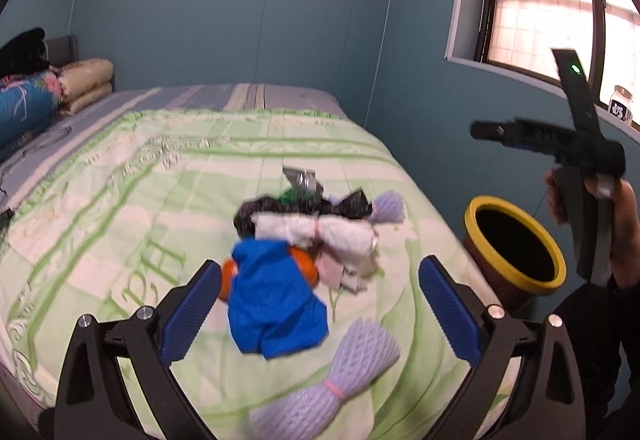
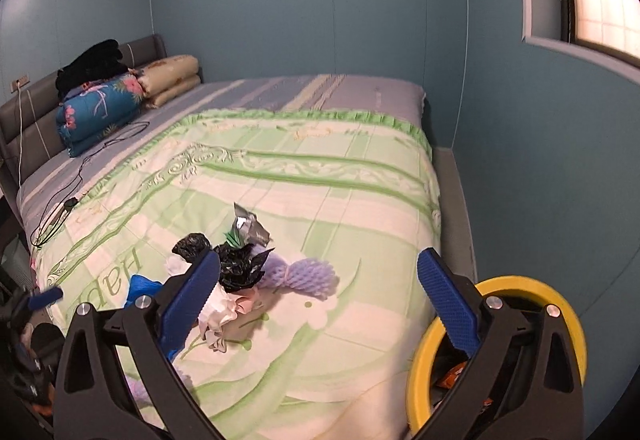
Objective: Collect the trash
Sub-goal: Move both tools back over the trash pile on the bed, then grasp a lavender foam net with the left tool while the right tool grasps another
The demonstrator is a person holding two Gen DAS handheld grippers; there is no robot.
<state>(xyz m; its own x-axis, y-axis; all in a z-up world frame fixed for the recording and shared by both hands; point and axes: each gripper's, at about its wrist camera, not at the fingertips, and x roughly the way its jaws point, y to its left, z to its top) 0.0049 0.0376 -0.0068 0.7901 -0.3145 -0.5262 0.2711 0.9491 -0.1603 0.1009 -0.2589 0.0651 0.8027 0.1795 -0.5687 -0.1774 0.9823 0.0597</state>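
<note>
A trash pile lies on the green quilt (image 1: 120,220): a blue plastic bag (image 1: 276,304), an orange piece (image 1: 228,276), a tied white wad (image 1: 316,232), a black bag (image 1: 256,212), a foil wrapper (image 1: 302,180) and two purple foam nets (image 1: 332,380) (image 1: 388,208). My left gripper (image 1: 320,304) is open, with the blue bag between its pads but untouched. My right gripper (image 2: 320,300) hangs over the bed's corner, its jaws still opening with nothing between them. To its left lie the black bag (image 2: 236,264) and a foam net (image 2: 308,276). A brown bin with a yellow rim (image 2: 520,282) (image 1: 516,244) stands beside the bed.
An orange wrapper (image 2: 454,376) lies inside the bin. Folded bedding (image 2: 100,108) and a black cable (image 2: 80,176) occupy the head of the bed. A blue wall (image 2: 540,160) and a window (image 1: 540,0) with a jar (image 1: 622,104) on its sill run along the right side.
</note>
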